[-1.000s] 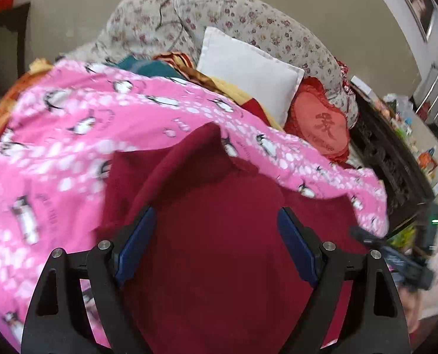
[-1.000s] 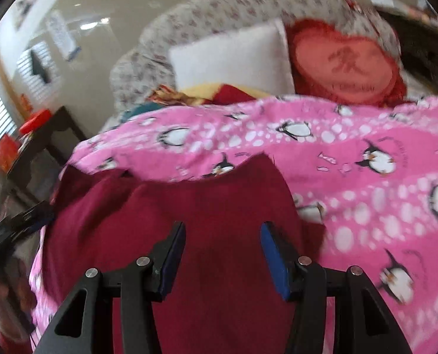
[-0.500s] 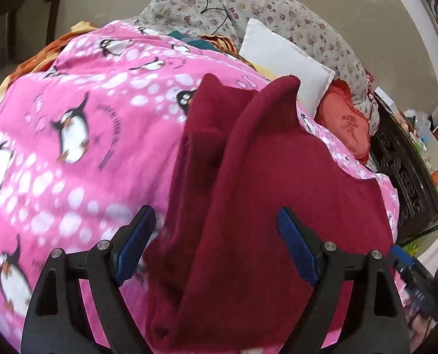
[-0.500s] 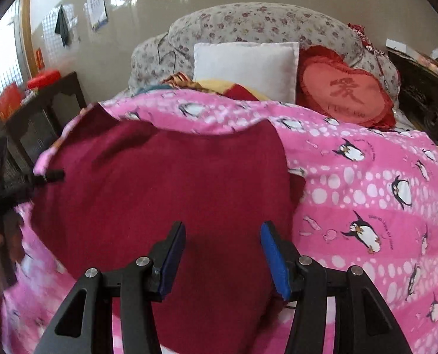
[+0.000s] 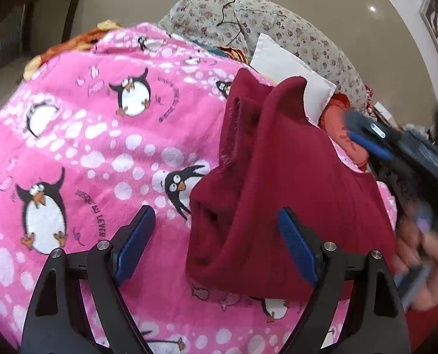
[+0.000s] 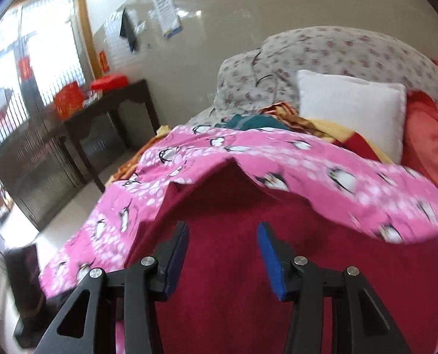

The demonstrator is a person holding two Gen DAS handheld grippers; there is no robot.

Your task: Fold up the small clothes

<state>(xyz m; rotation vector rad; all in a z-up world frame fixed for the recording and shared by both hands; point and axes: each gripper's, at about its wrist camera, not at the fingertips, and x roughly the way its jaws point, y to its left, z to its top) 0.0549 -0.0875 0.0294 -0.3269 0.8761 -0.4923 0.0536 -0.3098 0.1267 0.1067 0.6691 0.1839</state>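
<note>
A dark red knit garment [image 5: 292,194] lies on a pink penguin blanket [image 5: 80,147], its left side folded over toward the middle. My left gripper [image 5: 216,236] is open and empty, hovering just before the garment's near left edge. My right gripper [image 6: 221,253] is open and empty, low over the red garment [image 6: 248,280]. In the left wrist view the right gripper [image 5: 366,144] appears blurred at the garment's right edge, held by a hand.
A white pillow [image 6: 351,112], a red heart cushion [image 6: 428,135] and a floral cushion [image 6: 322,59] sit at the bed's head. A dark wooden table [image 6: 101,109] with red boxes stands left of the bed. Loose coloured clothes [image 6: 257,121] lie behind the blanket.
The left gripper has pulled back to the left, leaving the garment's left side folded over. The right gripper has swung lower and closer over the garment. Both stay open.
</note>
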